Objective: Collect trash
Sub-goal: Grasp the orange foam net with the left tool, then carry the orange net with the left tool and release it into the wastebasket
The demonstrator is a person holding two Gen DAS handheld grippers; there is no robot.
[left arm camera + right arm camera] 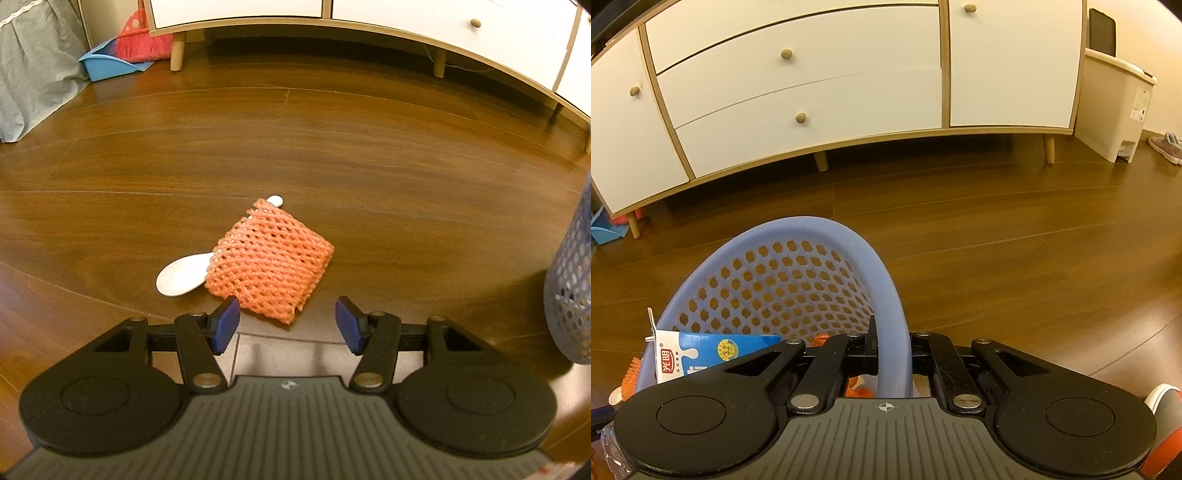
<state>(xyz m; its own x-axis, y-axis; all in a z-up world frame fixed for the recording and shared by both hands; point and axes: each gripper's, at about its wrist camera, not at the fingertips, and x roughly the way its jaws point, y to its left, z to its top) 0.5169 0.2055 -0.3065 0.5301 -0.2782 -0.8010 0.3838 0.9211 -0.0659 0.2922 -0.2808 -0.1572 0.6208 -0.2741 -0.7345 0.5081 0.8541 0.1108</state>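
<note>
Left gripper hangs low over the floor, fingers wide apart, nothing between them. The near corner of the net lies just ahead of the gap and a little left of centre.

Net: orange foam mesh sleeve, flattened and folded, lying flat on the boards. Judged very light, soft and springy; it should crush under the pads and spring back, with no risk of breakage. Open weave gives plenty of bite, so slip is unlikely.

Spoon: white, looks like plastic, lies under the net. The bowl pokes out at the left and the handle tip at the far corner. Judged stiff, smooth and light. It may drag along or drop out if the net is lifted alone.

Best hold, as I judge it: the near folded edge of the net, where the layers stack thick, pinching down onto the floor. The spoon would want a separate pinch across the neck, since the bowl lies too flat.

Right gripper: fingers closed on the rim of the basket, a blue perforated plastic bin. A milk carton is already inside, with orange scraps beneath. The basket's wall shows at the right edge of the left view, near the net.
</note>
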